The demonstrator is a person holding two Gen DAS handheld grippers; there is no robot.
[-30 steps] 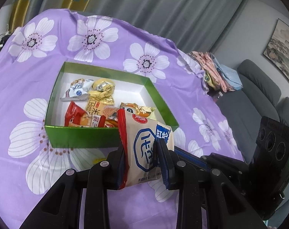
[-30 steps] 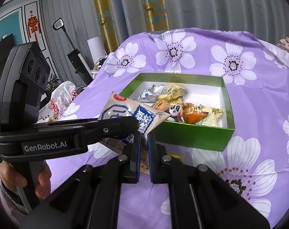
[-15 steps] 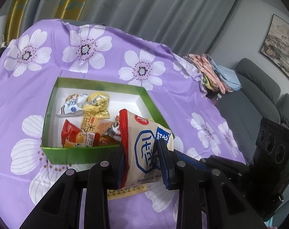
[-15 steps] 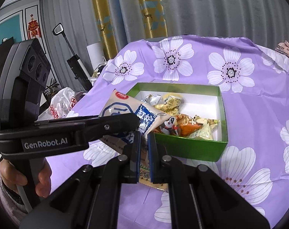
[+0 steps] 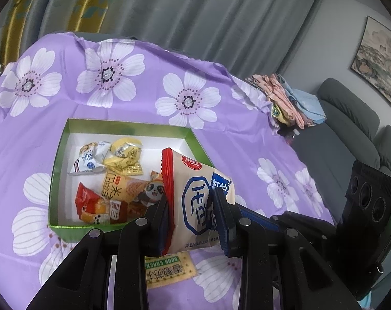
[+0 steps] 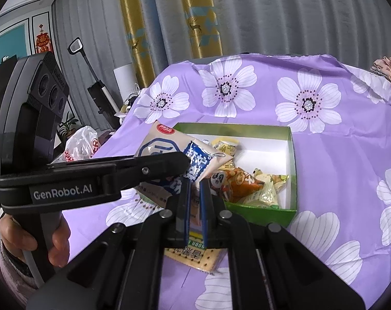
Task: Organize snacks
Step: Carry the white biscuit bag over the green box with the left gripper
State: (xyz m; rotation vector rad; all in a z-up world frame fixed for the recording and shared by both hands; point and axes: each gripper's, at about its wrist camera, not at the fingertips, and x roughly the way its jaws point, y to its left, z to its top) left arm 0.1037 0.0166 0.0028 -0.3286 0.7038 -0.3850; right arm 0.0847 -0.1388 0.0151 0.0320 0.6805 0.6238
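Where the left wrist view looks along its fingers, the left hand-held gripper [image 5: 192,222] is clamped on a cream snack packet [image 5: 195,201] with a red sealed edge and a blue emblem, the packet standing upright between the pads and raised above the bench [image 5: 27,134], which is covered by a purple cloth printed with white flowers. Beyond the packet, a green box [image 5: 57,173] with a white interior rests on the cloth and contains several wrapped snacks, among them a panda-print packet [image 5: 146,193] and a red packet [image 5: 92,204]. A cracker packet [image 5: 169,271] lies flat on the cloth beneath the gripper, outside the box. In the right wrist view, the right hand-held gripper [image 6: 194,209] has its pads nearly together with nothing between them, positioned above the cracker packet [image 6: 195,255]. The left hand-held gripper [image 6: 180,166] enters from the left, held by a person's hand [image 6: 27,235], and carries the cream snack packet [image 6: 169,152] just in front of the near left corner of the green box [image 6: 293,155], above the cloth.
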